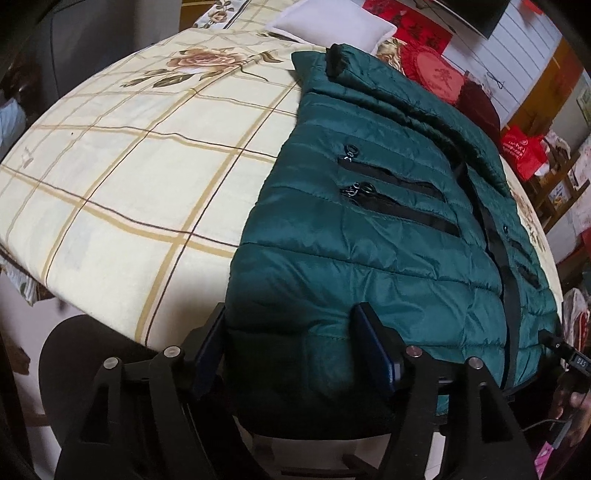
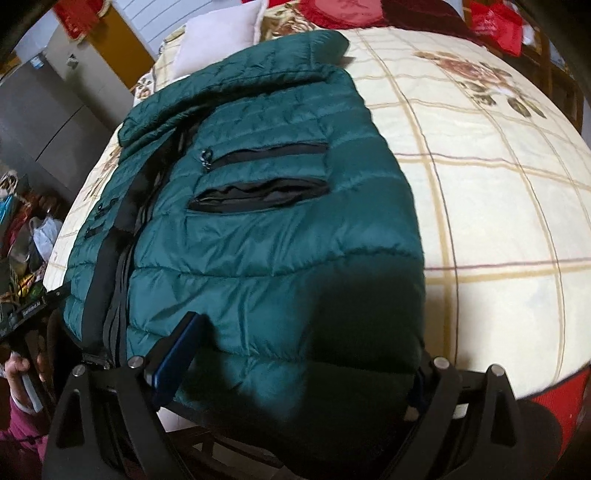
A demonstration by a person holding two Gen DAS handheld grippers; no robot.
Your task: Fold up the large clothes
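A bed [image 1: 122,177] with a checked floral sheet carries the green puffer jacket [image 1: 369,229], hem at the near edge. Both tongs — left [image 1: 291,354], right [image 2: 295,365] — straddle the hem, spread and unclenched; next, probably pinch and fold upward.

A home bedroom: floral checked bed [image 1: 122,177], white pillow [image 1: 332,26], red cushions [image 1: 436,70].

Gold characters are seen on the red hangings [image 1: 424,33] and red bag [image 1: 522,151], but none can be read.
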